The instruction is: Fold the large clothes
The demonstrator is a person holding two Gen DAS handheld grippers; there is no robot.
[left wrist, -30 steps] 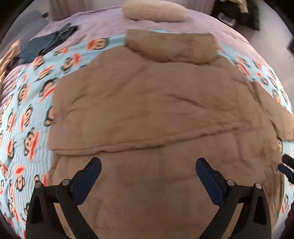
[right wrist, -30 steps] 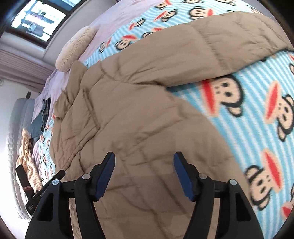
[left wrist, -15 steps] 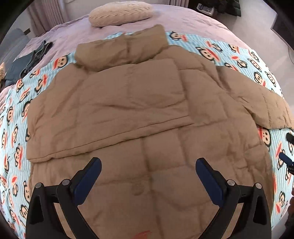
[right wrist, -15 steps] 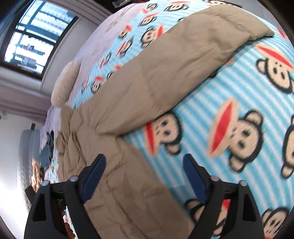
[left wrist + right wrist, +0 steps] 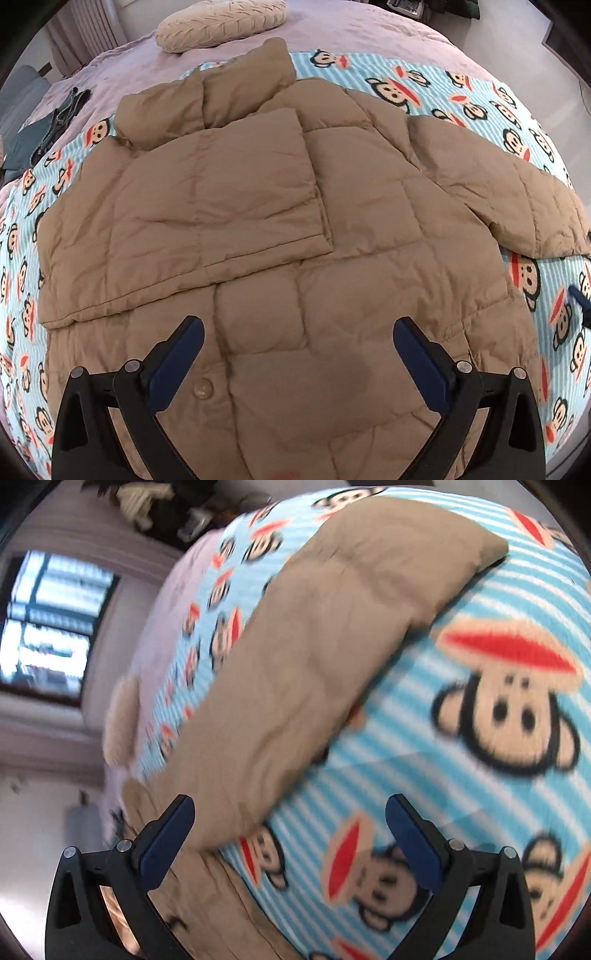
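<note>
A tan puffer jacket [image 5: 288,236] lies spread on a blue monkey-print blanket [image 5: 436,96], its left sleeve folded across the body and its collar at the far end. The right sleeve [image 5: 517,199] stretches out flat to the right. My left gripper [image 5: 298,330] hovers open above the jacket's lower hem, with nothing between its fingers. In the right wrist view that outstretched sleeve [image 5: 314,635] runs diagonally away to its cuff at the upper right. My right gripper [image 5: 290,810] stands wide open over the blanket [image 5: 461,775] beside the sleeve, holding nothing; one fingertip [image 5: 578,293] shows at the left view's right edge.
A cream round pillow [image 5: 221,22] rests on the lilac bedspread [image 5: 369,33] beyond the collar. Dark clothes [image 5: 55,122] lie at the far left of the bed. A window [image 5: 51,624] and wall show left in the right wrist view.
My right gripper opened wide and swung off the jacket body out over the blanket along the sleeve. The left gripper slid sideways over the hem, so the jacket shifted left in its view.
</note>
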